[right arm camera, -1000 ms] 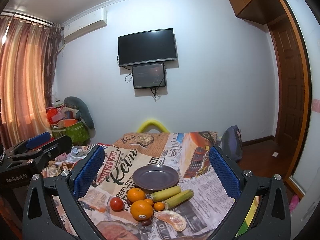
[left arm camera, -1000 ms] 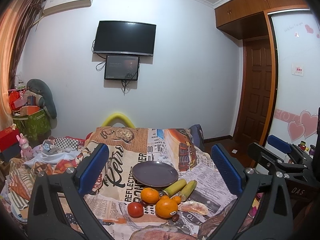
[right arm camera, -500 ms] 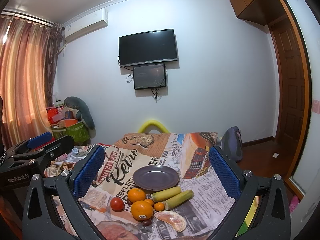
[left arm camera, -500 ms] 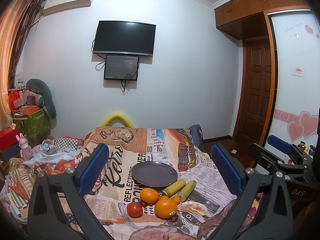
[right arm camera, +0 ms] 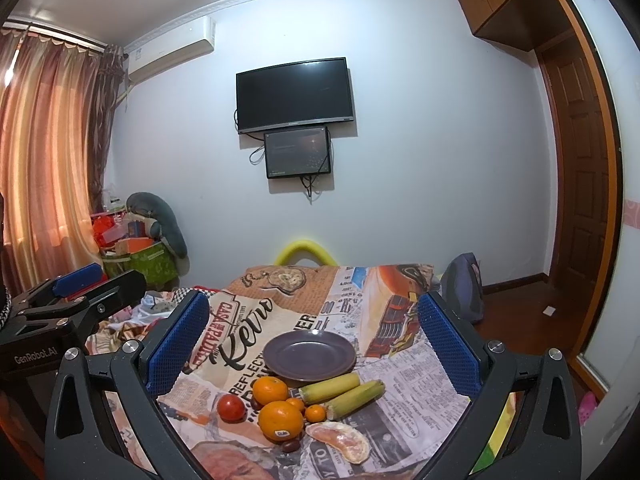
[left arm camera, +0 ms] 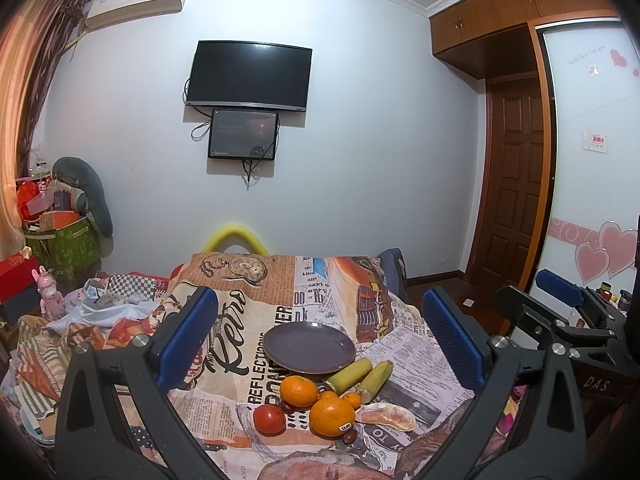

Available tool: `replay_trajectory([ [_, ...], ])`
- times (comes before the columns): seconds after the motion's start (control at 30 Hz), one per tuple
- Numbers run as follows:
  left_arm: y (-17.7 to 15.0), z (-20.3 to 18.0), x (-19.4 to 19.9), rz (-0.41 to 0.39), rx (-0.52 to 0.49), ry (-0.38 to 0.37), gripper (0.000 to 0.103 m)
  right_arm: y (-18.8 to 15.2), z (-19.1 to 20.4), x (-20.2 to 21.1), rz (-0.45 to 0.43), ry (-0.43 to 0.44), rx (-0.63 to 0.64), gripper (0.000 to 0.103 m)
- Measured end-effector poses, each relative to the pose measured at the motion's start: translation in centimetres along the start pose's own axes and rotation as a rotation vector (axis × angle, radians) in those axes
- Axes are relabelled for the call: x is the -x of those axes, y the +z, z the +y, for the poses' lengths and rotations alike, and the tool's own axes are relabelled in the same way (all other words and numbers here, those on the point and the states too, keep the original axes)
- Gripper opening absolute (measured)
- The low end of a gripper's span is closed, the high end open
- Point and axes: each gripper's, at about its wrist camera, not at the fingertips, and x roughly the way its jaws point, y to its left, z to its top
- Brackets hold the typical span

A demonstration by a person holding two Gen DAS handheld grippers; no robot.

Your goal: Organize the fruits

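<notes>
A dark television (left arm camera: 250, 76) hangs on the pale wall at upper centre of the frame, with a smaller screen (left arm camera: 243, 134) just beneath it, cables dangling. An air conditioner (left arm camera: 136, 0) sits at upper left beside orange curtains (right arm camera: 44, 152). At mid left a grey plush toy (left arm camera: 86, 196) leans over a green box (left arm camera: 66, 246) (crammed with clutter). A brown door (left arm camera: 516, 184) stands at right.
</notes>
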Motion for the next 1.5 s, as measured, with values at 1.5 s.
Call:
replay_trajectory([
  [1.5,-17.3,9.0,-18.9,0.67,0.075,0.049,0.073,-15.5,0.8,-17.6,0.688,0.214,-0.002,0.077],
])
